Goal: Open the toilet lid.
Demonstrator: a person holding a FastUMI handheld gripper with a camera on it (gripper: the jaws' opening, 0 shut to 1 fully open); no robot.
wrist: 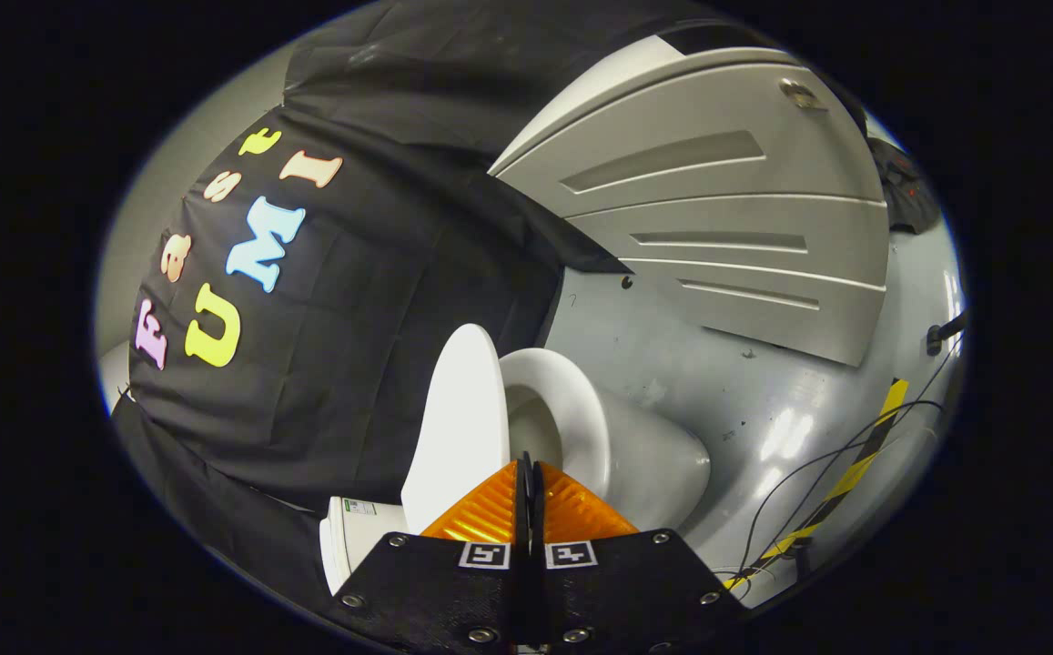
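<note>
In the gripper view the whole scene is rolled to one side. The hand-held gripper (527, 466) has its two fingers pressed together, tip against tip, with nothing pinched between them.

Just ahead of the fingertips stands the toilet (644, 455), white, resting on the grey floor (763, 400). Its lid (458, 428) is swung away from the bowl and stands apart from the seat ring (572, 409), so the hollow of the bowl shows between the two. The closed fingertips point at the gap between lid and seat ring; whether they touch either cannot be told. The tank (344, 537) lies beside the fingers, behind the lid, against the black cloth wall (380, 300).

Beyond the toilet, well apart from it, a grey cabinet (726, 209) with recessed panels stands on the floor, a round metal knob (799, 91) near its far corner. Thin dark cables (817, 473) trail over the floor beside a strip of yellow-and-black tape (863, 455)
</note>
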